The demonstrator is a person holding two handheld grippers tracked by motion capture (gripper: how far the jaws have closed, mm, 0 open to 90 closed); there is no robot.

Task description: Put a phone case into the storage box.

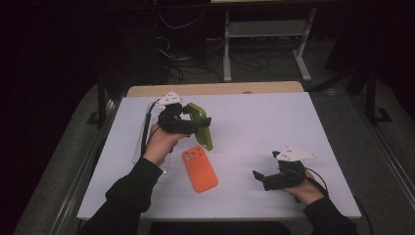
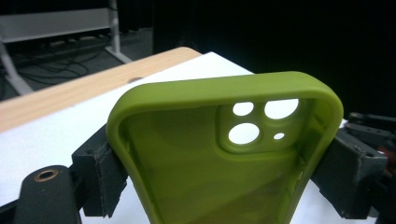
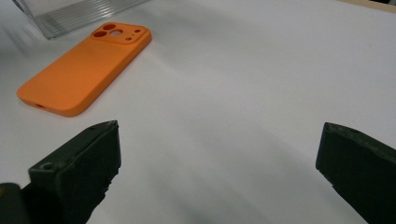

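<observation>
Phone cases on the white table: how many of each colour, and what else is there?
Green silicone phone case, held in the left gripper: 1
Orange silicone phone case, lying flat: 1
Clear plastic tray: 1
Total: 3

The table holds everything here. A phone case lies flat on it, near the middle, with its back side up. All the other places are told from that flat case.

Behind it, and a bit up off the table, is a second case. It stands on edge between the two jaws of the left gripper, which press on its two sides.

To the left of the flat case, a clear tray lies on the table near its left edge.

To the right of the flat case, well apart from it, the right gripper sits low over the table with nothing between its jaws.
</observation>
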